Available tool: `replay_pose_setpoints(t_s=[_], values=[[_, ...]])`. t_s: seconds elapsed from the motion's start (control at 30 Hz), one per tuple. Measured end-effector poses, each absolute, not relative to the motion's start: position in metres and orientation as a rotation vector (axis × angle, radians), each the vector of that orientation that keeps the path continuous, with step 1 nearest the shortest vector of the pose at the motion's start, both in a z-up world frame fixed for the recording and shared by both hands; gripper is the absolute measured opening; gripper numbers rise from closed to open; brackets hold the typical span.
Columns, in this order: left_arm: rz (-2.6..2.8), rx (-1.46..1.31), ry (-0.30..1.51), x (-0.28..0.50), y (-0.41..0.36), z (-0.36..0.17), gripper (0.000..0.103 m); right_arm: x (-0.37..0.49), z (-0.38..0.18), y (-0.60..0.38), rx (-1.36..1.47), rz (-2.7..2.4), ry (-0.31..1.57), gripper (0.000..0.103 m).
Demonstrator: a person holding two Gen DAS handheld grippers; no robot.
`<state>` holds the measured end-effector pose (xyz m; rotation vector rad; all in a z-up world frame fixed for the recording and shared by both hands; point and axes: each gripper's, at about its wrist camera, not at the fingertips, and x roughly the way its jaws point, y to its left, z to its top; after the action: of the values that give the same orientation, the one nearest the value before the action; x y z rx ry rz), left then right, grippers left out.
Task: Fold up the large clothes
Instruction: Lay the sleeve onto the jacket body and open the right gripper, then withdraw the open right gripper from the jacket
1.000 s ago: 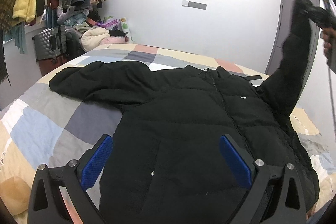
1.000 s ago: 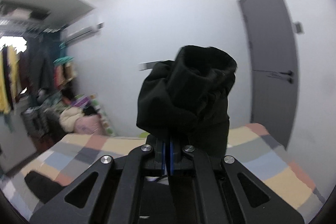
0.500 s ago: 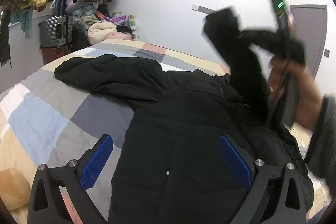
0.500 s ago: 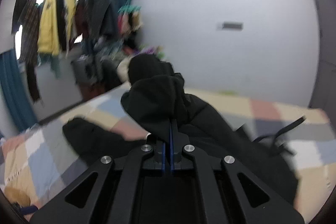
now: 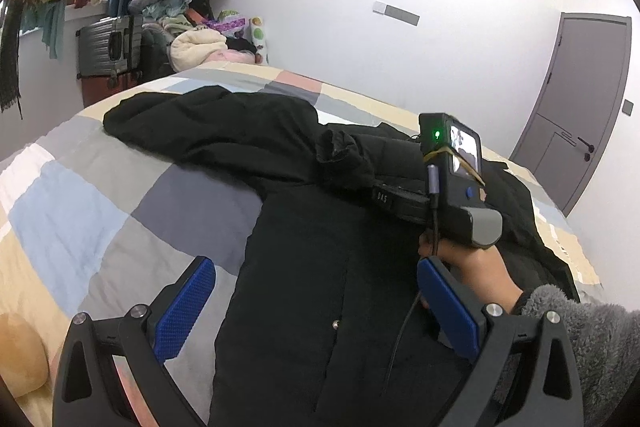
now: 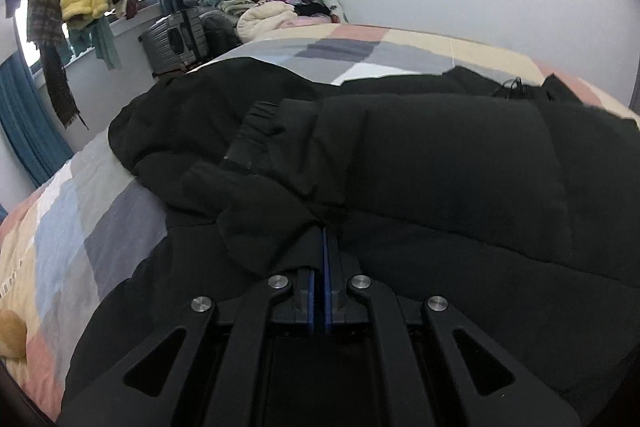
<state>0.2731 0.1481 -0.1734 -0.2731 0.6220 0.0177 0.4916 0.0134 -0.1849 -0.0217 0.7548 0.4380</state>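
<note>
Left gripper (image 5: 316,307) hovers with fingers spread over the black jacket (image 5: 320,267) on the bed (image 5: 80,219); right gripper (image 6: 323,247), raised a second ago, now pinches the sleeve (image 6: 280,163) low across the jacket's chest; only the left view shows the hand (image 5: 472,267) holding it.

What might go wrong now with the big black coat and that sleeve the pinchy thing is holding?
1. The right gripper pinches only a little of the sleeve; puffy fabric might spring back when released.
2. The other sleeve lies spread on the bed, so the black coat could fold lopsided.
3. The open left gripper sits near the person's hand; they might bump.
</note>
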Motion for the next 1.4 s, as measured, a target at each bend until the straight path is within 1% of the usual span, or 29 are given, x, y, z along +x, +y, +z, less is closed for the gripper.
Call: replay_pose_setpoints(t_s=[0.07, 0.13, 0.2, 0.23, 0.27, 0.3, 0.33, 0.53, 0.9, 1.23, 1.4], values=[[0.018, -0.274, 0.628, 0.276, 0.148, -0.175, 0.103, 0.491, -0.181, 0.017, -0.027, 0.439, 0.756, 0.004], [0.020, -0.268, 0.630, 0.276, 0.148, -0.176, 0.103, 0.487, -0.180, 0.022, -0.040, 0.433, 0.765, 0.007], [0.024, -0.264, 0.627, 0.275, 0.147, -0.175, 0.103, 0.481, -0.176, 0.026, -0.055, 0.428, 0.789, 0.019], [0.024, -0.264, 0.626, 0.275, 0.148, -0.175, 0.103, 0.477, -0.175, 0.028, -0.061, 0.429, 0.796, 0.024], [0.026, -0.266, 0.624, 0.274, 0.148, -0.174, 0.103, 0.472, -0.172, 0.029, -0.069, 0.433, 0.799, 0.038], [0.028, -0.268, 0.625, 0.274, 0.148, -0.174, 0.103, 0.466, -0.169, 0.030, -0.077, 0.444, 0.798, 0.058], [0.032, -0.270, 0.625, 0.273, 0.149, -0.173, 0.103, 0.459, -0.165, 0.030, -0.081, 0.459, 0.788, 0.064], [0.045, -0.264, 0.606, 0.259, 0.151, -0.166, 0.103, 0.423, -0.134, 0.019, -0.119, 0.466, 0.718, 0.065], [0.004, -0.220, 0.540, 0.230, 0.127, -0.138, 0.103, 0.347, -0.060, -0.061, -0.041, 0.379, 0.599, 0.065], [-0.052, -0.187, 0.518, 0.206, 0.097, -0.120, 0.103, 0.267, -0.027, -0.132, 0.009, 0.281, 0.493, 0.065], [-0.048, -0.168, 0.519, 0.193, 0.088, -0.115, 0.103, 0.242, -0.024, -0.162, 0.052, 0.217, 0.493, 0.064]])
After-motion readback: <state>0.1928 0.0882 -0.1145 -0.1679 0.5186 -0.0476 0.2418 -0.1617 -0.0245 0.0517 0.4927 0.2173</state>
